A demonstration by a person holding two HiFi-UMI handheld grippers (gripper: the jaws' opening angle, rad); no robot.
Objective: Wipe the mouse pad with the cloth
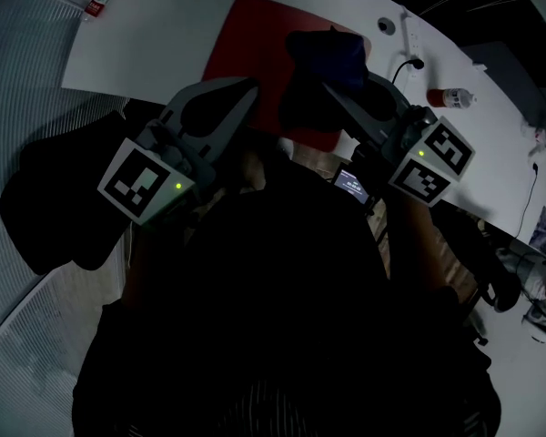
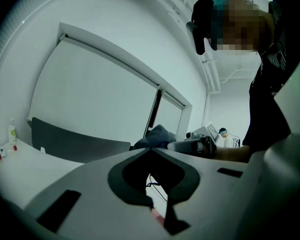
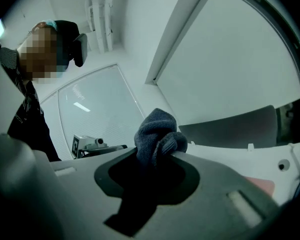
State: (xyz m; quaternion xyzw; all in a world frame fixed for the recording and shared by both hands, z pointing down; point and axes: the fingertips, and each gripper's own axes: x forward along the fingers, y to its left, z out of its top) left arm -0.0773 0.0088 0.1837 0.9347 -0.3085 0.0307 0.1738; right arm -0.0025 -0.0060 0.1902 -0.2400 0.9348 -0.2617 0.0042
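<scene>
A red mouse pad lies on the white table. My right gripper is shut on a dark blue cloth, which bunches up over the pad's near right part. In the right gripper view the cloth sticks up out of the jaws' tips, and a pink sliver of the pad shows below. My left gripper hovers at the pad's near edge, left of the cloth, jaws together with nothing between them. From the left gripper view the cloth and right gripper show ahead.
A small bottle with a red cap lies on the table's right part, beyond a cable grommet. A black chair stands at the left, off the table. A small lit screen sits below the table's near edge.
</scene>
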